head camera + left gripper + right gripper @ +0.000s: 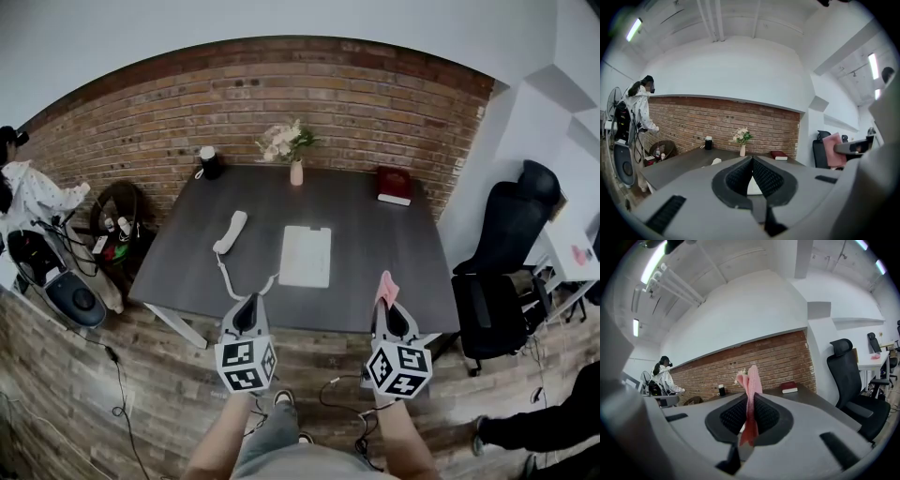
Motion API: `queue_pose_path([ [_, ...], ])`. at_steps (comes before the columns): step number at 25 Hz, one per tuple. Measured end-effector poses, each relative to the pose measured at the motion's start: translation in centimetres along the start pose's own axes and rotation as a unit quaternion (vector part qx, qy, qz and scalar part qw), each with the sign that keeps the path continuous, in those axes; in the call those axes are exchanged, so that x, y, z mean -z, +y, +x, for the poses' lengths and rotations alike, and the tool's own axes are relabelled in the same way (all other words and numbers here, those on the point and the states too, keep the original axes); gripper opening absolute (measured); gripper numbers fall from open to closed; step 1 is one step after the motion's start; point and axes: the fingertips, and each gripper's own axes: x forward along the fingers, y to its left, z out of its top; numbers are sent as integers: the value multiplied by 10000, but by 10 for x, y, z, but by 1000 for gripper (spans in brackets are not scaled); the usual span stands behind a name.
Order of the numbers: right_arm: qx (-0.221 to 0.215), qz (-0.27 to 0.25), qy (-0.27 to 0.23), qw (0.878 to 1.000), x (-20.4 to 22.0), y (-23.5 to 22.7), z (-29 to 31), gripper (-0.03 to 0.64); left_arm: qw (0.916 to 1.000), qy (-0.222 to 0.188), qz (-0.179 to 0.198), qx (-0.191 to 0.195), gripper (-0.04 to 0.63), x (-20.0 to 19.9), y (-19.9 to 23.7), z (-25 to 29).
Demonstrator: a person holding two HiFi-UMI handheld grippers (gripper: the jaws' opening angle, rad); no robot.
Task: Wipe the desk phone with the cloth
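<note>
Two fingers of the right gripper [387,309] pinch the pink cloth [751,377]; the left gripper [752,163] has its fingers shut together, empty. Both hang at the counter [375,234] edge, apart from the white desk phone [306,256], whose handset [231,232] lies beside it, with a vase [296,172] beyond
</note>
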Motion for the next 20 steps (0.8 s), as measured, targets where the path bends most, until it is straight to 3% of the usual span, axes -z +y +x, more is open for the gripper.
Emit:
queue_pose_path([
  [7,160,-92,-58,9998,-4,-8,59,20,9997,-25,-78,224,3,-1,9,69],
  [20,487,-32,-58,9988,-35,-12,187,20,9976,-1,-145,673,3,-44,36,215],
])
